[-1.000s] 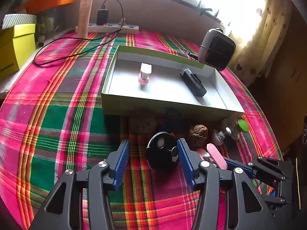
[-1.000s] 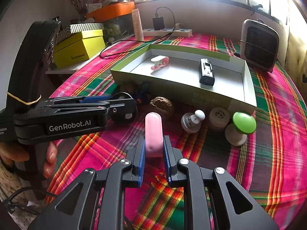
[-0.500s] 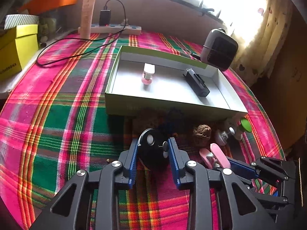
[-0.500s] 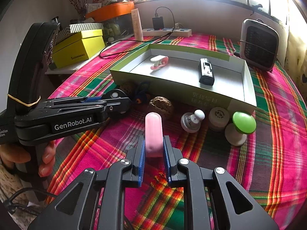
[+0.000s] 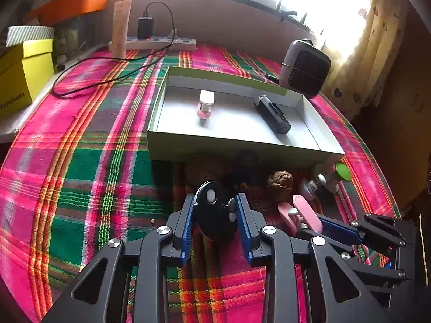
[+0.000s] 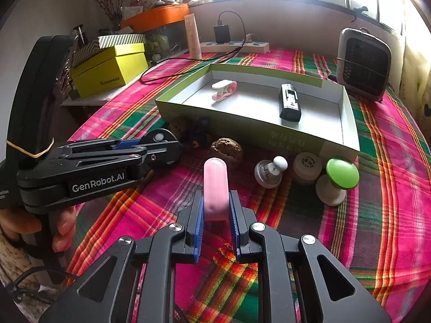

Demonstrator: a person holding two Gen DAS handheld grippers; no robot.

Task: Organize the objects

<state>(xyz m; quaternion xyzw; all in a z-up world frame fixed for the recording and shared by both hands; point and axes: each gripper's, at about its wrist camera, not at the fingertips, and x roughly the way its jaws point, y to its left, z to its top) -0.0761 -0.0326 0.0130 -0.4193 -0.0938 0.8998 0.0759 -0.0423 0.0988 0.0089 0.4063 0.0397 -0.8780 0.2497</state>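
Since the earlier frame the left tongs have closed in from a wide spread, and their blue pads now pinch the black round disc, which sits on the plaid-covered bench just in front of the green tray. The right tongs have not moved; they are pressed tight on the pink capsule, which stands upright between the pads.

The shallow green tray holds two things: a pink and white clip toward its left side and a black oblong device toward its right.

In front of the tray's near wall lie a walnut, a white knob, a white cap and a green-topped piece.
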